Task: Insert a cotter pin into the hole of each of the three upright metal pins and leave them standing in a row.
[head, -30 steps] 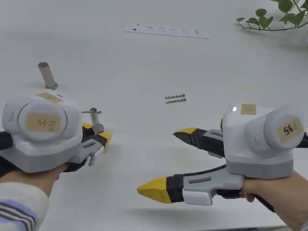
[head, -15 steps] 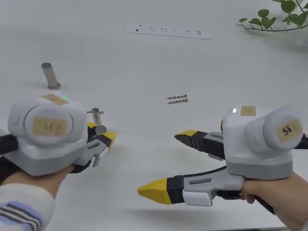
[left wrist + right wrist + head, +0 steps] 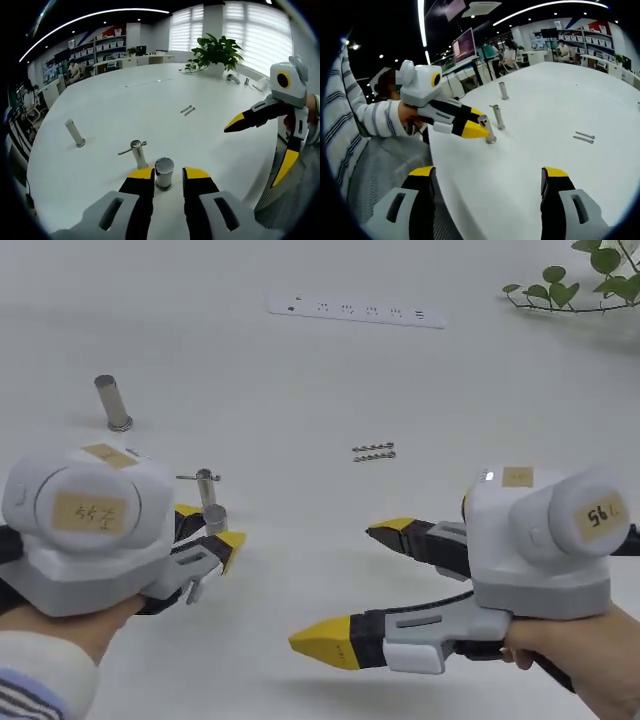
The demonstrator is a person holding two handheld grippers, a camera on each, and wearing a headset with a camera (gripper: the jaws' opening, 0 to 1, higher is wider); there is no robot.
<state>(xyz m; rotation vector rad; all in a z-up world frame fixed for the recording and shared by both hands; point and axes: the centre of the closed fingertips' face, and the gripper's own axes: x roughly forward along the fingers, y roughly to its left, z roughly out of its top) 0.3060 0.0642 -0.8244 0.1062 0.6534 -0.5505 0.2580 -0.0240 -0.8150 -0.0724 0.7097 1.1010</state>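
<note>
My left gripper (image 3: pixel 210 526) is shut on an upright metal pin (image 3: pixel 215 518) whose base rests on the white table; in the left gripper view the pin (image 3: pixel 164 173) stands between the yellow fingertips (image 3: pixel 142 174). Just behind it stands a second pin (image 3: pixel 206 484) with a cotter pin through its top. A third, bare pin (image 3: pixel 113 403) is upright at the far left. Two loose cotter pins (image 3: pixel 374 452) lie side by side mid-table. My right gripper (image 3: pixel 350 585) hovers open and holds nothing, to the right of the pins. The right gripper view has the held pin (image 3: pixel 488 131) ahead of its wide-apart jaws.
A white power strip (image 3: pixel 355 311) lies at the far side of the table (image 3: pixel 300 380), and a potted plant (image 3: pixel 590 285) trails at the back right corner. A striped sleeve (image 3: pixel 350 125) belongs to the person holding the left gripper.
The left gripper and its pin have shifted slightly toward me and to the right, a bit away from the pin with the cotter pin. The right gripper has stayed open in place.
</note>
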